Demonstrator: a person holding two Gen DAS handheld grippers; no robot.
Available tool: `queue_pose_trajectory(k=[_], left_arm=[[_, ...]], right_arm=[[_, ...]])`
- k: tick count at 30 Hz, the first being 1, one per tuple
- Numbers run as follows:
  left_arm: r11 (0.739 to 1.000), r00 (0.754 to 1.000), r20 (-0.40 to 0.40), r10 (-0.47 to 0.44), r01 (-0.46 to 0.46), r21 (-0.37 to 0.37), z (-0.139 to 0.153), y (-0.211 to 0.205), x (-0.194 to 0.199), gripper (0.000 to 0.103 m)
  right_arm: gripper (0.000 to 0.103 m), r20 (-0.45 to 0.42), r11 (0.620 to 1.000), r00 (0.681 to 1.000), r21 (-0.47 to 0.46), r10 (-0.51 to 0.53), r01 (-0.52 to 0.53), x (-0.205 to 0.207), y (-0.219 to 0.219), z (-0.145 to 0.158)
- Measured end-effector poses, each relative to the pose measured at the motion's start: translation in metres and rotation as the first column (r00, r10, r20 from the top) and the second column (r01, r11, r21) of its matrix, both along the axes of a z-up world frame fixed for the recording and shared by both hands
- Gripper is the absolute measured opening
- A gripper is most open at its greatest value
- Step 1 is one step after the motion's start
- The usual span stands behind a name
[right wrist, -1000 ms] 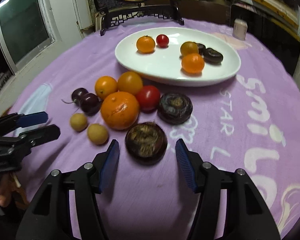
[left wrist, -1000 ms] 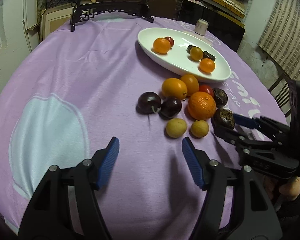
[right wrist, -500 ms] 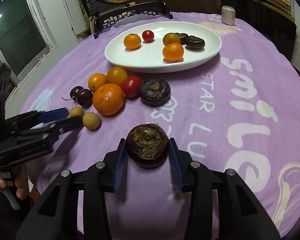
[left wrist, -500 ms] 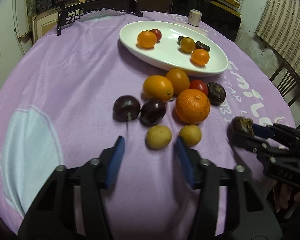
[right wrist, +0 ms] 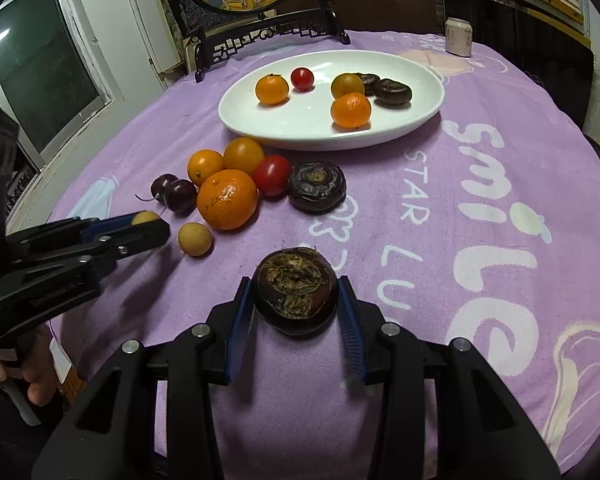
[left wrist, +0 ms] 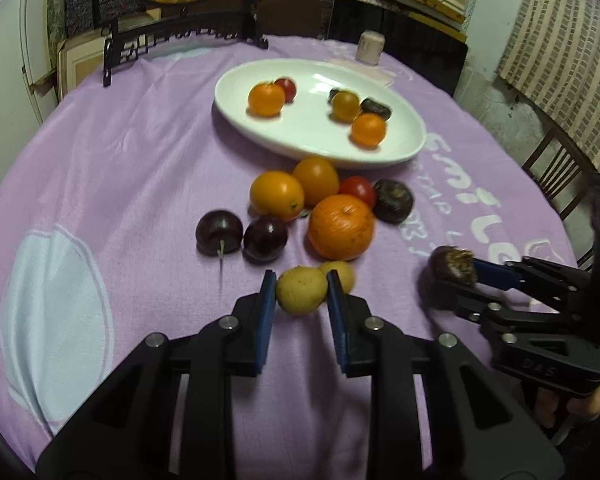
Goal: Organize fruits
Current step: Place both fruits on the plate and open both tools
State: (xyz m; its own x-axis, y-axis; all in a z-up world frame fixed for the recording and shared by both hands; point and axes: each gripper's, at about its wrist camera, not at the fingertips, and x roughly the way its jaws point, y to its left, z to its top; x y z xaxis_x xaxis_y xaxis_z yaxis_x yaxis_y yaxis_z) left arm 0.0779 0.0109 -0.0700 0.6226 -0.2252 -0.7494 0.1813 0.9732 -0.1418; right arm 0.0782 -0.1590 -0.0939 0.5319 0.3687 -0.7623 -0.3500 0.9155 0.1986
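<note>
Colours on the table: purple cloth [right wrist: 500, 280], white plate [right wrist: 420, 116].
Cloth w/ white lettering & pale blue patch; big orange [right wrist: 227, 199] bright orange; tomato [right wrist: 272, 175] red; cherries [left wrist: 240, 236] dark maroon; longan [left wrist: 301, 290] tan-yellow; water chestnut [right wrist: 295, 290] dark brown; gripper pads [right wrist: 350, 320] blue, frames black.

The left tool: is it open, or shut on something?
Shut. The left tool has both blue pads pressed against the small yellow fruit.

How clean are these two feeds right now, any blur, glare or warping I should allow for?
Left wrist view: the plate and its fruit are smeared by motion blur, with glare on its far rim; the yellow fruit in the left gripper is soft too. Right wrist view: sharper; the dark fruit in the right gripper shows texture. Both bend at the edges, corners black.
</note>
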Motion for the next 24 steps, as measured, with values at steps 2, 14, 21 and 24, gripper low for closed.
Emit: queue_pose_trajectory(k=[2, 14, 21, 24], left_arm=[[1.0, 1.0, 0.013, -0.009, 0.009, -0.004, 0.006, 0.0, -0.003, 0.026], [1.0, 0.999, 0.048, -0.025, 0.024, 0.011, 0.031, -0.004, 0.027, 0.026], [1.0, 0.999, 0.041, -0.019, 0.018, 0.026, 0.054, -0.017, 0.101, 0.026], [1.0, 1.0, 0.018, 0.012, -0.012, 0.022, 0.06, -0.023, 0.147, 0.026]], right_arm=[[0.043, 0.004, 1.0, 1.0, -0.002, 0.0, 0.0, 0.0, 0.0, 0.002], [0.043, 0.059, 0.999, 0.998, -0.038, 0.0, 0.002, 0.022, 0.004, 0.026], [0.043, 0.119, 0.998, 0.992, -0.057, -0.033, 0.04, 0.082, 0.005, 0.061], [0.043, 0.137, 0.995, 0.989, -0.074, -0.051, 0.061, 0.117, 0.008, 0.071]])
